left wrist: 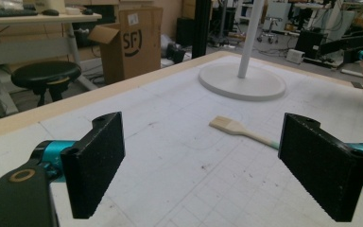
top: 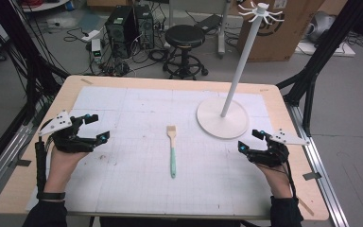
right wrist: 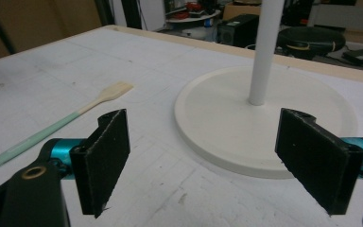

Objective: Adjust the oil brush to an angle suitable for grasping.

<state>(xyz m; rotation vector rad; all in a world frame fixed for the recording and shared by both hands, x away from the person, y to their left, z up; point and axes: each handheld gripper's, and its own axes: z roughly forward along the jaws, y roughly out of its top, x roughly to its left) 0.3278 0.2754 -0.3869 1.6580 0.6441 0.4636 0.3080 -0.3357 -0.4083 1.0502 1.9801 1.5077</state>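
A small brush [top: 172, 150] with pale bristles and a mint-green handle lies flat in the middle of the white mat, bristles pointing away from me; it also lies ahead of the jaws [left wrist: 242, 129] and off to the left [right wrist: 61, 123]. A white stand with a round base [top: 222, 118] and tall pole [top: 240, 61] topped by hooks rises at the right rear. My left gripper [top: 99, 127] hovers over the mat's left side, open and holding nothing. My right gripper [top: 250, 140] sits near the stand's base, open too, with nothing between its black pads [right wrist: 103, 156].
The white gridded mat [top: 123, 179] covers most of the wooden table [top: 71, 85]. Behind the table stand a black stool [top: 185, 40], computer towers [top: 127, 28] and a cardboard box [top: 283, 28]. Black frame posts [top: 312, 71] flank the table.
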